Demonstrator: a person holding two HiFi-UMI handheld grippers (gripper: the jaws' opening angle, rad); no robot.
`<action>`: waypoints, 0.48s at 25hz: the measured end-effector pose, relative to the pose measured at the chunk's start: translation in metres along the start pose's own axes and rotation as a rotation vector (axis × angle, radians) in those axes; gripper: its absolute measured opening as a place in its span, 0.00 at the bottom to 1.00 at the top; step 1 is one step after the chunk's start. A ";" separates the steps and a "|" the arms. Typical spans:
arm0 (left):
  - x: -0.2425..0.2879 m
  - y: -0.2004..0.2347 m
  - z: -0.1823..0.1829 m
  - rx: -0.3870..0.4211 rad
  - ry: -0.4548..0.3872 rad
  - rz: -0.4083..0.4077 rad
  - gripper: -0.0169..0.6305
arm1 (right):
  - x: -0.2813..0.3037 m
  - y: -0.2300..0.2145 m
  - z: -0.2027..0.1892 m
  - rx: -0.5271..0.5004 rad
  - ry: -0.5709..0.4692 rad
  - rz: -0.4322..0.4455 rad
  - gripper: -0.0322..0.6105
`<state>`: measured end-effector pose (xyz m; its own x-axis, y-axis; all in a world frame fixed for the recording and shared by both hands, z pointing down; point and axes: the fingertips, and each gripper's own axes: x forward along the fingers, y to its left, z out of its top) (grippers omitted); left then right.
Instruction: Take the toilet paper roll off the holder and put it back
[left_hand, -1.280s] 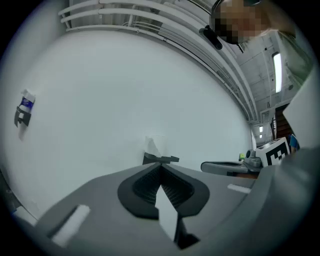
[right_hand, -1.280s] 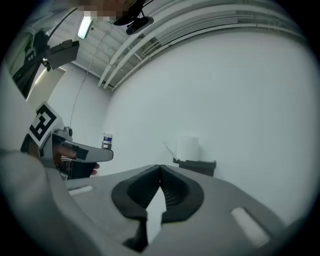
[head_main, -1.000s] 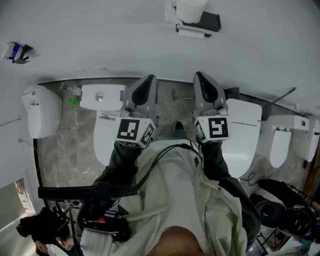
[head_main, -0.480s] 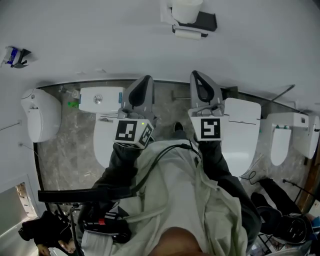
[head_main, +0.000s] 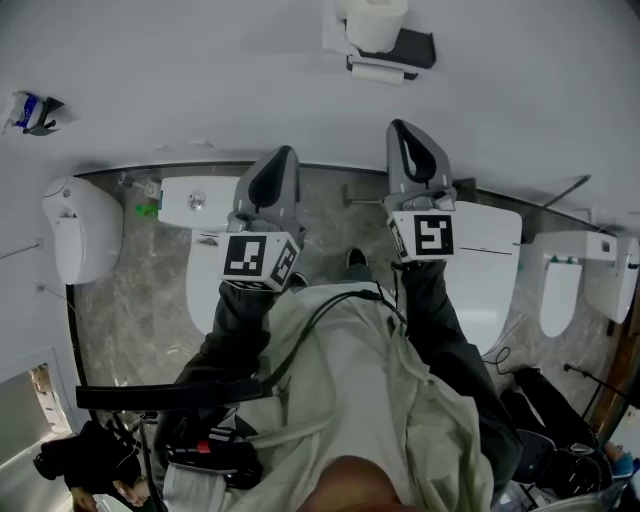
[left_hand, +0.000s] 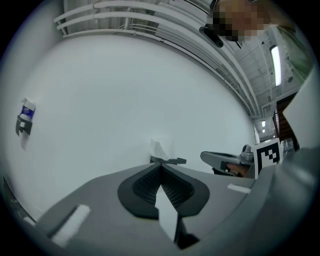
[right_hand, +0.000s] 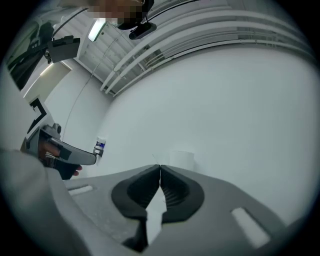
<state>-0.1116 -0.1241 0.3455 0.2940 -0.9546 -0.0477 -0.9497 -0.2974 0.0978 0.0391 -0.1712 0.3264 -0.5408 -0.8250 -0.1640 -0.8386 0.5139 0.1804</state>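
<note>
1. Left gripper (head_main: 283, 152) is raised toward the wall (head_main: 200, 70), fingers clenched together, nothing between them.
2. Right gripper (head_main: 401, 126) just beside it, fingers pressed tight too, empty.
3. Toilet paper roll (head_main: 376, 20) sits on its holder (head_main: 412, 45), well apart from both.

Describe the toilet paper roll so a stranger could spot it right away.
Face the big white wall behind the toilets. A black holder juts from it, with the toilet paper roll sitting on top. Unlike the small blue fitting far left, it is a white cylinder.
</note>
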 end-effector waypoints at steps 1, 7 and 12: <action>0.003 0.003 0.003 0.010 -0.004 0.004 0.04 | 0.004 -0.004 0.001 -0.007 -0.003 -0.004 0.05; 0.024 0.018 0.016 0.031 -0.024 0.010 0.04 | 0.032 -0.021 0.000 0.038 -0.008 -0.016 0.19; 0.037 0.018 0.012 0.017 -0.014 0.012 0.04 | 0.064 -0.031 -0.008 0.026 0.035 -0.027 0.48</action>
<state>-0.1194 -0.1649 0.3335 0.2808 -0.9579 -0.0602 -0.9550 -0.2851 0.0813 0.0307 -0.2422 0.3183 -0.5161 -0.8459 -0.1347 -0.8543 0.4972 0.1513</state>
